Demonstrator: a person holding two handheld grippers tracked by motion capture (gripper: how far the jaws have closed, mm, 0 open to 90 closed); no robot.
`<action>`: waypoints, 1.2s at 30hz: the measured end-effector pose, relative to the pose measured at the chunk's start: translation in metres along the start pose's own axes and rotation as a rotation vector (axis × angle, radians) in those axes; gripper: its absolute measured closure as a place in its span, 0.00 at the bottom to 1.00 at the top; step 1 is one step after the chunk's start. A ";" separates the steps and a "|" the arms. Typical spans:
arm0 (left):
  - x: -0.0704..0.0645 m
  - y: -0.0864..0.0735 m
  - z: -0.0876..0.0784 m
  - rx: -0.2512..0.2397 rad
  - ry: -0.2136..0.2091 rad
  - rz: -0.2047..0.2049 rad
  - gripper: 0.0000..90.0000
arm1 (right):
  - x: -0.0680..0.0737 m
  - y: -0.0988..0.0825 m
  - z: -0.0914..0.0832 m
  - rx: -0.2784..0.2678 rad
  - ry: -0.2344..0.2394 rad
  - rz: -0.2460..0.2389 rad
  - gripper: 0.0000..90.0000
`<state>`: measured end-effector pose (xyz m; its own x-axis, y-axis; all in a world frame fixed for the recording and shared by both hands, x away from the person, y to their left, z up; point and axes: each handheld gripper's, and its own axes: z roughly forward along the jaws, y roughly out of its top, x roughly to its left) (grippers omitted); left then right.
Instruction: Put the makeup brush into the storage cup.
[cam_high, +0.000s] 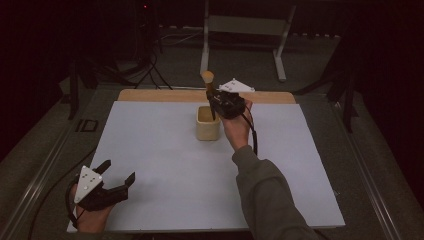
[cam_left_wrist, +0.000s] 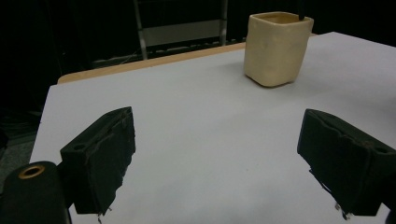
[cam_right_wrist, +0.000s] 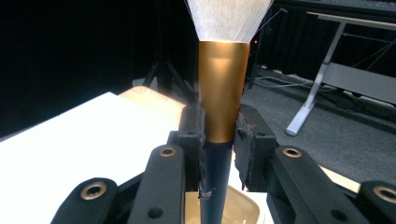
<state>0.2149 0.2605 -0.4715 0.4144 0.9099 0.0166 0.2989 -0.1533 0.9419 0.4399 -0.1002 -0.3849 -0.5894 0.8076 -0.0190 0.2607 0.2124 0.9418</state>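
Clamping the brush (cam_right_wrist: 223, 93) upright, the right gripper (cam_right_wrist: 219, 135) could tip the light cup (cam_high: 208, 123) by dragging the handle sideways, while the left gripper (cam_left_wrist: 233, 158) gapes wide and empty.

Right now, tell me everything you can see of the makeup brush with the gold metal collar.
The makeup brush with the gold metal collar stands upright, its pale fluffy bristle head on top and its dark slim handle pointing down into the cream squarish cup. The collar looks like shiny metal. The right gripper is shut on it, pads pressing where collar meets handle. Whether the handle touches the cup is unclear.
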 end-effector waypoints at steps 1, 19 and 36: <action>0.000 0.000 0.000 0.001 0.000 -0.001 0.13 | 0.001 -0.001 0.001 0.006 0.001 -0.005 0.82; 0.000 0.000 0.000 0.002 0.001 0.000 0.13 | 0.004 -0.015 0.008 0.045 -0.018 -0.023 0.81; 0.000 0.000 0.001 0.003 0.000 -0.001 0.13 | 0.000 -0.018 0.011 0.092 0.056 -0.018 0.12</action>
<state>0.2154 0.2600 -0.4722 0.4138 0.9102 0.0159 0.3020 -0.1538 0.9408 0.4430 -0.0980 -0.4056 -0.6357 0.7718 -0.0141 0.3173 0.2779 0.9067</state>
